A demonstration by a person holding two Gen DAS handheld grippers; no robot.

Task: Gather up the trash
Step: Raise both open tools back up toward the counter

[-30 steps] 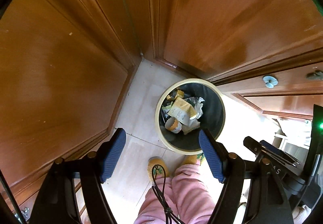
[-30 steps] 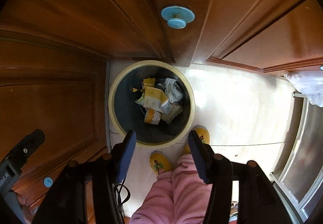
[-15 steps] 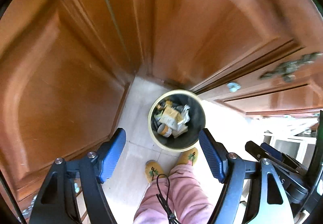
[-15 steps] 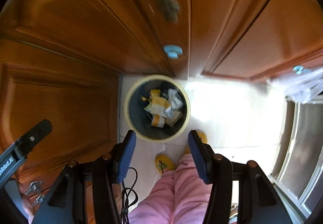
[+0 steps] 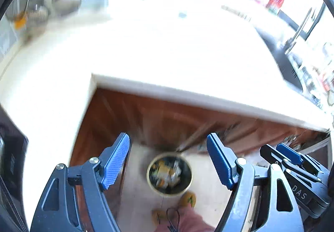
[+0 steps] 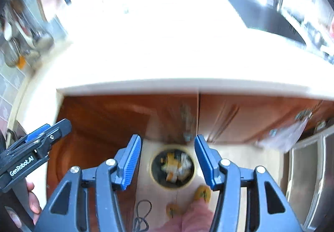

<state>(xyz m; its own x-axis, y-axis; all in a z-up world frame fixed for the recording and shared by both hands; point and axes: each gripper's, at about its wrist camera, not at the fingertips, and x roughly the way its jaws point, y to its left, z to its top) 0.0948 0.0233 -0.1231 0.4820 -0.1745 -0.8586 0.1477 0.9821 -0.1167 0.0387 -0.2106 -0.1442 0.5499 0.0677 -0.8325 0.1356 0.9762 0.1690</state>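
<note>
Since a second ago the trash bin [image 6: 173, 166] has shrunk far below me, mouth upward; both my grippers, left [image 5: 168, 162] marked "GenRobot.AI" and right [image 6: 167, 161], gape empty.

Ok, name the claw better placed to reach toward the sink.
Right, probably: the right claw is open and empty, and the sink lies on its side, with the left claw farther away.
</note>
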